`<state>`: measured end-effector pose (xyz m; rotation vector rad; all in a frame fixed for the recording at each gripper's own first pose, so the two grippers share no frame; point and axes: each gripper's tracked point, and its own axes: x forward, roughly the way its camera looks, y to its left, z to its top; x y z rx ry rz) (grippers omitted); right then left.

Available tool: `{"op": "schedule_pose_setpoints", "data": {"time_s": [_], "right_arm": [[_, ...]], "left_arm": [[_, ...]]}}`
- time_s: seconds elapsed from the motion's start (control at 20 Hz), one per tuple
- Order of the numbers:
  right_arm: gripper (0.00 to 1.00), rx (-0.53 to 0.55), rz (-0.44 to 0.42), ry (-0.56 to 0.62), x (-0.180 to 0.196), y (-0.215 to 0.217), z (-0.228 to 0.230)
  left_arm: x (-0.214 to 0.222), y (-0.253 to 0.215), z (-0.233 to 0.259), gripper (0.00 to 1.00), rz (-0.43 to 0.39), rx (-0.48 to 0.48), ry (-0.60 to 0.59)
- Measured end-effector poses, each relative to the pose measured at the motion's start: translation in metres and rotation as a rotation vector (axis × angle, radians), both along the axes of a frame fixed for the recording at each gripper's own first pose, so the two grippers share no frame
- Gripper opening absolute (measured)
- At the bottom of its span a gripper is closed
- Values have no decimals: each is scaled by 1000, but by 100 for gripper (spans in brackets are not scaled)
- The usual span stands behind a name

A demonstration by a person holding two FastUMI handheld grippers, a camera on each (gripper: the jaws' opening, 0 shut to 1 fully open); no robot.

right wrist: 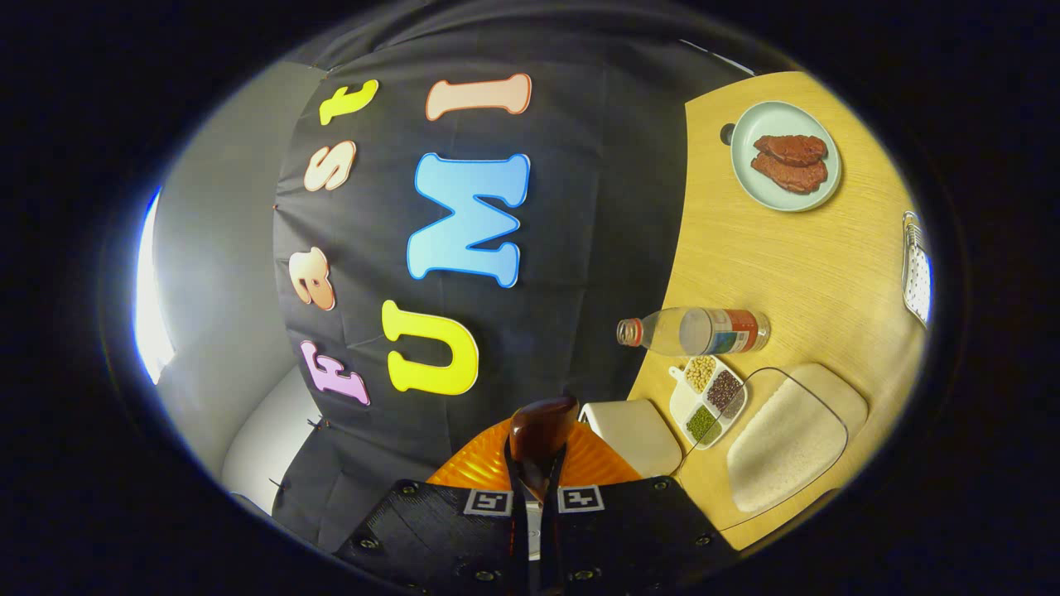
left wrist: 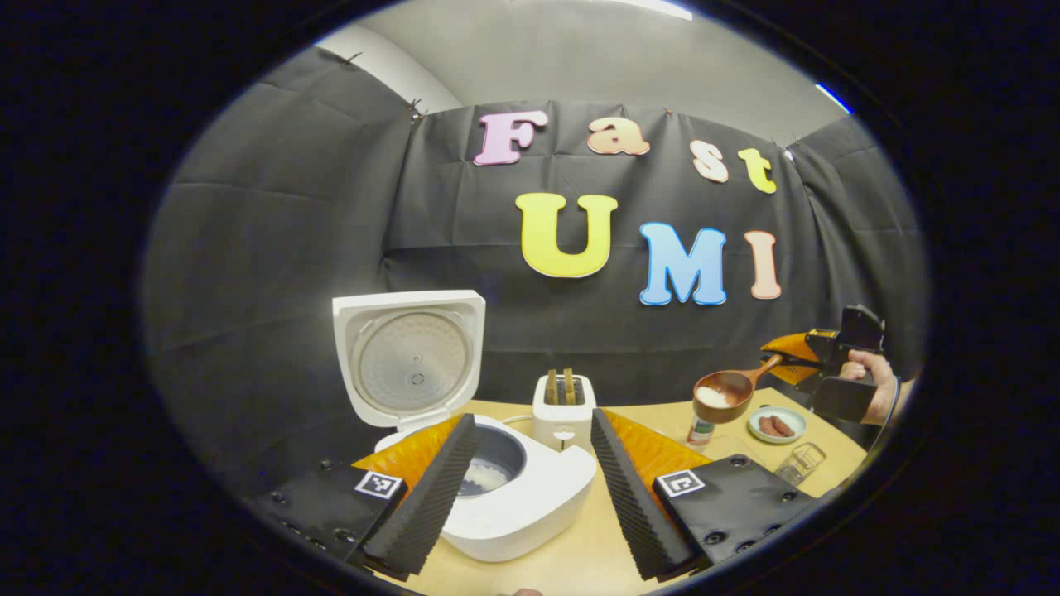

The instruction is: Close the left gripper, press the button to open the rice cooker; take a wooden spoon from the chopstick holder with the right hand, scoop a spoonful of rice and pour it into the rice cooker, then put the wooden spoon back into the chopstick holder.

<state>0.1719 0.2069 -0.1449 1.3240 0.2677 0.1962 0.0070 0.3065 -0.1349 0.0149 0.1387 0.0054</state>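
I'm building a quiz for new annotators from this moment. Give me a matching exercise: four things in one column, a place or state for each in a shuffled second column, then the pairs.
Things:
1. rice cooker
2. wooden spoon
3. plate
4. bottle

States:
A. holds two brown meat pieces
B. lid up, some rice inside
C. stands capped beside a divided dish of beans
D. held by the right gripper, rice in its bowl

Pairs: 1-B, 2-D, 3-A, 4-C
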Motion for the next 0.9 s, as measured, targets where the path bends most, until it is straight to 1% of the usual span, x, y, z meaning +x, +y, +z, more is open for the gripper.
{"op": "schedule_pose_setpoints", "data": {"time_s": [0.05,0.1,0.3,0.4,0.65,0.75,0.9], "right_arm": [[10,-14,8,-8,1,9,3],[6,-28,17,-12,1,18,5],[6,-50,64,-27,5,58,12],[6,-70,97,-29,10,82,12],[6,-129,201,-37,23,147,10],[6,-168,251,-43,29,176,8],[6,-196,308,-51,41,218,4]], "left_arm": [[-1,-3,0,96,-20,-10,-5],[-3,-4,0,96,-38,-18,-9],[-5,0,-1,96,-96,-35,-28],[-7,8,-3,96,-108,-42,-30],[-14,35,-15,96,-97,-56,-17],[-17,46,-22,96,-87,-55,-8],[-27,65,-30,96,-63,-63,13]]}}
